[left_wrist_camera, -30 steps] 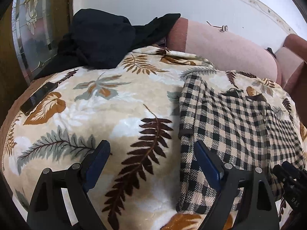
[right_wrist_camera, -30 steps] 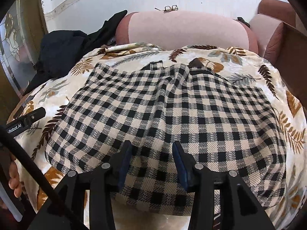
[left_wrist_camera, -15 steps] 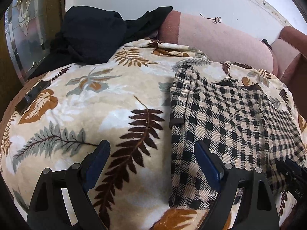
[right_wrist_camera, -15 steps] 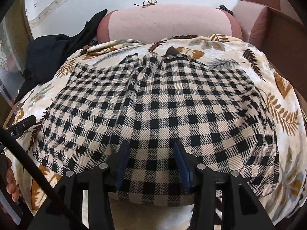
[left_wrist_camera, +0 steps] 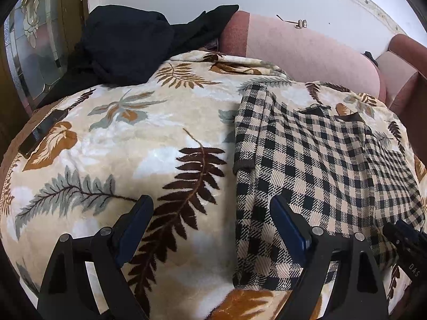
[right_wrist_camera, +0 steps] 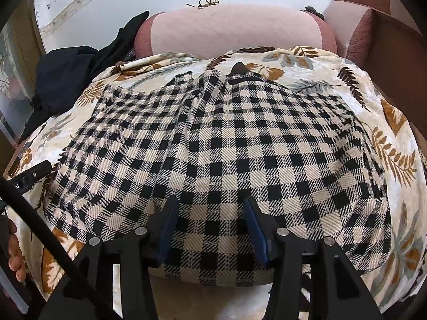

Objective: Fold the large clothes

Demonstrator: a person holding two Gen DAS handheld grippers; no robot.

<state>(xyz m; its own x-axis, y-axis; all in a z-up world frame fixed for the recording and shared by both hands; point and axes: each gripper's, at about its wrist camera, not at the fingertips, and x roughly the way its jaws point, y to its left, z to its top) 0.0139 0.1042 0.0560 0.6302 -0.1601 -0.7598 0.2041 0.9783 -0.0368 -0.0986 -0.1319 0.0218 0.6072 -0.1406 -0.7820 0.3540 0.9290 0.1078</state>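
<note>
The checked garment (right_wrist_camera: 226, 160) lies flat on the leaf-print blanket (left_wrist_camera: 133, 138), long axis running away from the grippers toward the pink sofa back (right_wrist_camera: 226, 34), collar end far, hem end near. The right gripper (right_wrist_camera: 210, 226) sits right over the near hem, jaws half apart and just been opening, cloth under them but not pinched. The left gripper (left_wrist_camera: 210, 226) stands wide, holding nothing, straddling the garment's left edge: one finger over blanket, one over cloth. The right is nearer the middle; my guess is the next grab is the near hem.
</note>
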